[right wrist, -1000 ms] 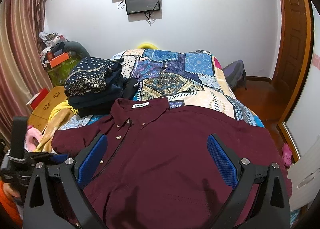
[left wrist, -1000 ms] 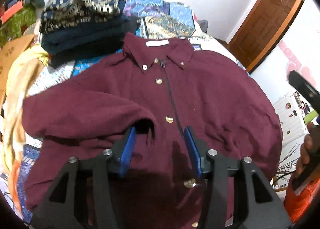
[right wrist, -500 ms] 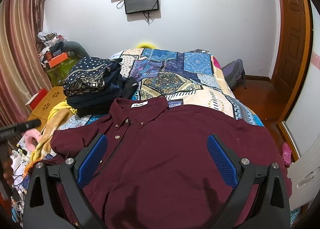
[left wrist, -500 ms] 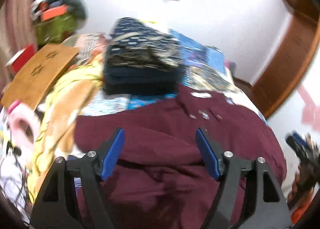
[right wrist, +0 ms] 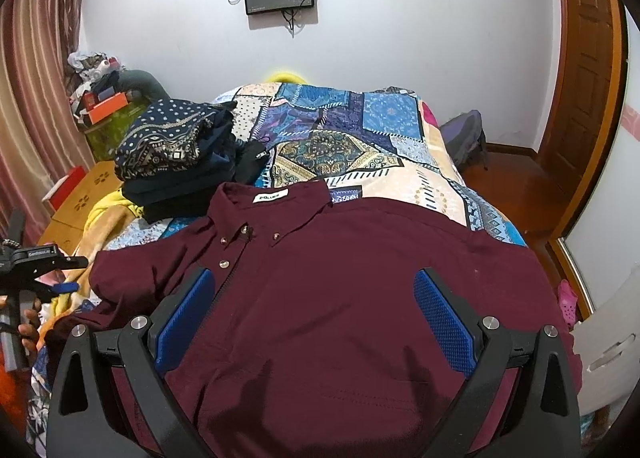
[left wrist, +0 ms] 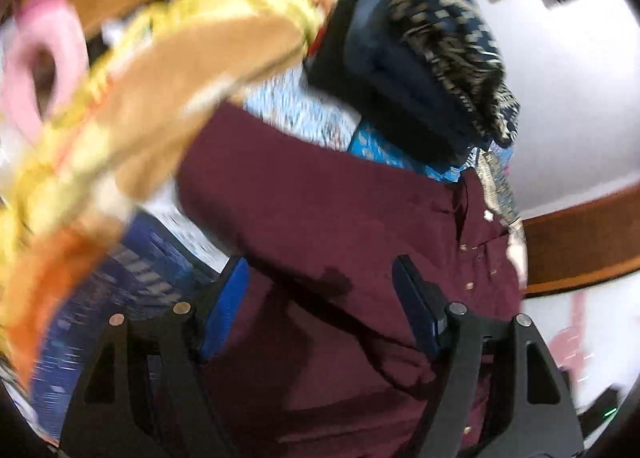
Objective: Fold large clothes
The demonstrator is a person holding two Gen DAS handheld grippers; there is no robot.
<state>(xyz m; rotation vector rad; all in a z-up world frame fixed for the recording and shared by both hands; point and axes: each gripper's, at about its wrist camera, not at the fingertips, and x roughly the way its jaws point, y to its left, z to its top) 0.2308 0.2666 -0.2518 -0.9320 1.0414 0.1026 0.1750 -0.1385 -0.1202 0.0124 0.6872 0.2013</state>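
A maroon button-up shirt (right wrist: 340, 258) lies front up on the bed, collar toward the wall, its left sleeve folded in over the body. My right gripper (right wrist: 314, 282) hovers open above the shirt's chest with nothing between its blue pads. In the blurred, tilted left wrist view, my left gripper (left wrist: 320, 270) stands open above the shirt (left wrist: 320, 198) at its left shoulder and folded sleeve, pads clear of the cloth. The right wrist view catches that left gripper (right wrist: 40, 258) at the far left edge, held by a hand (right wrist: 28, 332).
A stack of folded dark clothes (right wrist: 172, 154) sits on the patchwork bedspread (right wrist: 340, 138) beyond the collar. A yellow and tan blanket (right wrist: 108, 214) hangs at the bed's left side by a cardboard box (right wrist: 80, 202). A backpack (right wrist: 464, 142) and wooden door (right wrist: 588, 70) are to the right.
My left gripper opened wider, left the shirt's button line and swung left to the shoulder side, rolling as it went. The right gripper and the shirt stayed as they were.
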